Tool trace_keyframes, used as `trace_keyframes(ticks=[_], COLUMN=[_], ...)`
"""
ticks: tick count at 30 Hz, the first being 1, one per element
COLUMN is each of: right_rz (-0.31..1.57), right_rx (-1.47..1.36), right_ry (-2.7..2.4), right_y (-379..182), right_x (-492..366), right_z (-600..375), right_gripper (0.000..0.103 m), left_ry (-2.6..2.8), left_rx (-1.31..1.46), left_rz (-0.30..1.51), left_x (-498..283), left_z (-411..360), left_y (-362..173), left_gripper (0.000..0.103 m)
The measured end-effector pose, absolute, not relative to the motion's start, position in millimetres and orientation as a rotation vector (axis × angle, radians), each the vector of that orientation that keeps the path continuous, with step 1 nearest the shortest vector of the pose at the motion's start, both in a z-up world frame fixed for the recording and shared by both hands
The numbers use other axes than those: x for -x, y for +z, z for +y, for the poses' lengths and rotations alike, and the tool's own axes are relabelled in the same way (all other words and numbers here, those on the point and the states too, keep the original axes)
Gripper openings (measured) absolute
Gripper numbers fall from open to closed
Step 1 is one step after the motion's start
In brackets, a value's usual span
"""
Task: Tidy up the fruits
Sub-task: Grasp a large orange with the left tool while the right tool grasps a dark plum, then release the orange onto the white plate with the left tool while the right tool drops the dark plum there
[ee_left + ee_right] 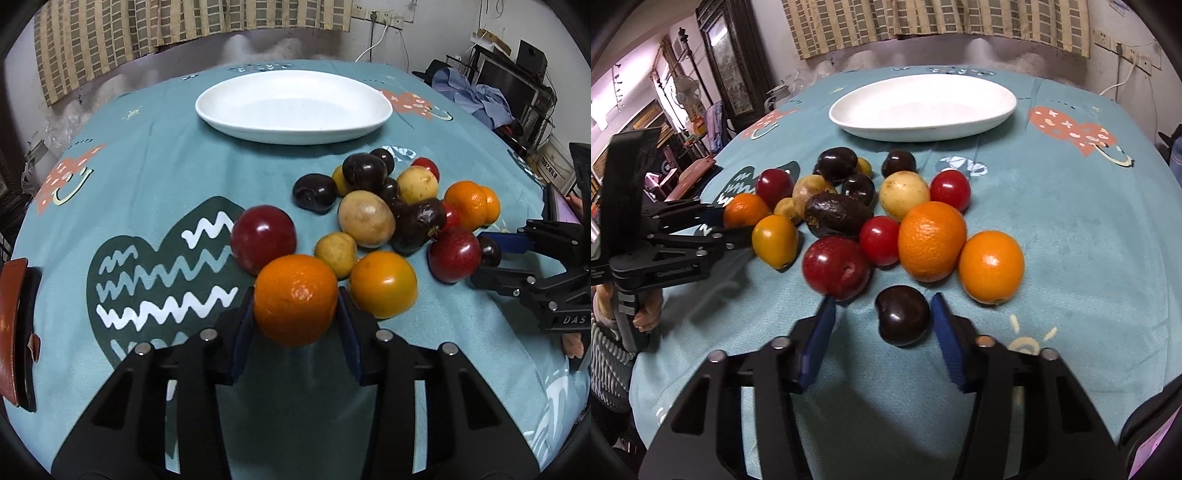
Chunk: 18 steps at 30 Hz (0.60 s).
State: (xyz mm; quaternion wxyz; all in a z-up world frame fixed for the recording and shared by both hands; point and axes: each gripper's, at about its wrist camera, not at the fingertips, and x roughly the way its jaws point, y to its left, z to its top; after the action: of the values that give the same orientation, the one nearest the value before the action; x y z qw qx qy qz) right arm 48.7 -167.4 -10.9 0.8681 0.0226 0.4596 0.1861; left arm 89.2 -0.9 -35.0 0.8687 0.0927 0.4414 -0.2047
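Observation:
A pile of fruit lies on the teal cloth: oranges, red apples, dark plums, yellow fruits. My left gripper [295, 306] is shut on an orange [295, 299] at the near left of the pile; it also shows in the right wrist view [745, 210]. My right gripper [882, 314] is open around a dark plum [902, 315] on the cloth, pads apart from it. In the left wrist view the right gripper [484, 258] straddles that plum [490, 251]. An empty white plate [293, 105] sits at the far side; it also shows in the right wrist view [923, 107].
A red apple [836, 267] touches my right gripper's left pad. Two oranges [932, 240] [991, 266] lie just beyond the plum. A brown leather case [16, 332] lies at the table's left edge. Curtains and furniture stand behind the table.

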Motion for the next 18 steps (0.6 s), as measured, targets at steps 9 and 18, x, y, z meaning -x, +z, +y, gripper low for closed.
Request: trace_keyframes(ticks=[9, 18], right_rz=[0.958, 0.816], right_rx=[-0.084, -0.167], right_ry=[0.406, 0.415], right_y=[-10, 39], right_x=[-48, -38], right_z=[-171, -190], right_gripper=[0.027, 0.027], left_ry=[-0.382, -0.32], left_rx=[-0.168, -0.121], left_rz=[0.897, 0.869], left_x=[-73, -71], left_z=[-1, 12], left_y=[-29, 4], left_gripper=[0.041, 0.041])
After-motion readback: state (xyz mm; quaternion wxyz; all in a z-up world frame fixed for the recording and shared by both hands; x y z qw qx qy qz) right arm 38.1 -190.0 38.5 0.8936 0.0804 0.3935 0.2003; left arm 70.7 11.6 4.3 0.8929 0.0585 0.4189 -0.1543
